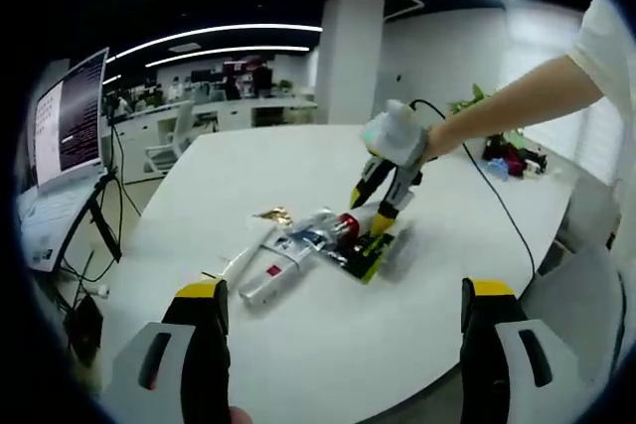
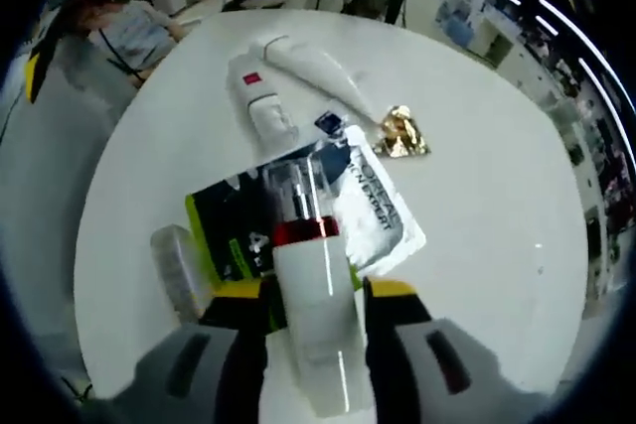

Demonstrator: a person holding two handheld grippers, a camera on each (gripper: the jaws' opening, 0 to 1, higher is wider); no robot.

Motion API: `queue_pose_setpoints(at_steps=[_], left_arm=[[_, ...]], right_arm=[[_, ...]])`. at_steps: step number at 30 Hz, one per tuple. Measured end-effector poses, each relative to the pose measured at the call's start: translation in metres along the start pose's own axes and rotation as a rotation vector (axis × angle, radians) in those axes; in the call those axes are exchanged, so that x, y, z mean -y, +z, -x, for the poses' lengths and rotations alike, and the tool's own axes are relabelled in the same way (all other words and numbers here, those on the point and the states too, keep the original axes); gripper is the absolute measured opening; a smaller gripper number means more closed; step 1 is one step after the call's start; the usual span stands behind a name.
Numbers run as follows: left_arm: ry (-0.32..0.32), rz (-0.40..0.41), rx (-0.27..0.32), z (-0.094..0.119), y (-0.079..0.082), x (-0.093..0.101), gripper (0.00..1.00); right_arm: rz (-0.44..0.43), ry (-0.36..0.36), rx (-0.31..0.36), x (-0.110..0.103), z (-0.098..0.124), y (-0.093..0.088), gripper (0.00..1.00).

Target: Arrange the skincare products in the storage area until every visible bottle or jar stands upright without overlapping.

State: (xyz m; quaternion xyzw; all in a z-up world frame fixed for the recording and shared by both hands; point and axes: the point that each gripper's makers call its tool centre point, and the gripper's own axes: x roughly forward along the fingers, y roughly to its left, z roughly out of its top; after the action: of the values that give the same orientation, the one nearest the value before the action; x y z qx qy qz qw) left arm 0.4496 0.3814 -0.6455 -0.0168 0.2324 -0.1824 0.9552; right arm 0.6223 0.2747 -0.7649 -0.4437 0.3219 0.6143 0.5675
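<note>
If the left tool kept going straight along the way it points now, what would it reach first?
Most likely the white tube with a red label, the nearest item in the pile ahead of the open left tool. Only bare table lies before it, though depth is hard to judge.

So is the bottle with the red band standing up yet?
Not yet: the bottle lies lengthwise between the right hand-held gripper jaws, over the flat packets.

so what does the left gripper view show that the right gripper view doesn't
Left gripper view alone: its own open left claw above the table edge, a laptop on a stand, and the person's arm holding the right claw.

Right gripper view alone: the jaws closed on a red-banded white bottle, and a gold wrapper's detail.

Both: the white table, white tubes and sachets.
</note>
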Motion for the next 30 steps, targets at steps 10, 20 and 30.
queue_pose_setpoints(at_steps=[10, 20, 30], left_arm=[[-0.001, -0.003, -0.003, -0.0002, 0.0011, 0.002, 0.96], [-0.005, -0.008, -0.004, -0.0003, 0.0015, 0.0035, 0.96], [-0.003, -0.007, 0.003, 0.0007, 0.0029, 0.0029, 0.95]], right_arm=[[-0.006, 0.009, -0.007, 0.0036, -0.0033, -0.0042, 0.32], [0.039, 0.002, -0.028, -0.0007, -0.0027, -0.0047, 0.29], [-0.03, -0.076, 0.002, -0.0049, 0.0055, -0.0107, 0.28]])
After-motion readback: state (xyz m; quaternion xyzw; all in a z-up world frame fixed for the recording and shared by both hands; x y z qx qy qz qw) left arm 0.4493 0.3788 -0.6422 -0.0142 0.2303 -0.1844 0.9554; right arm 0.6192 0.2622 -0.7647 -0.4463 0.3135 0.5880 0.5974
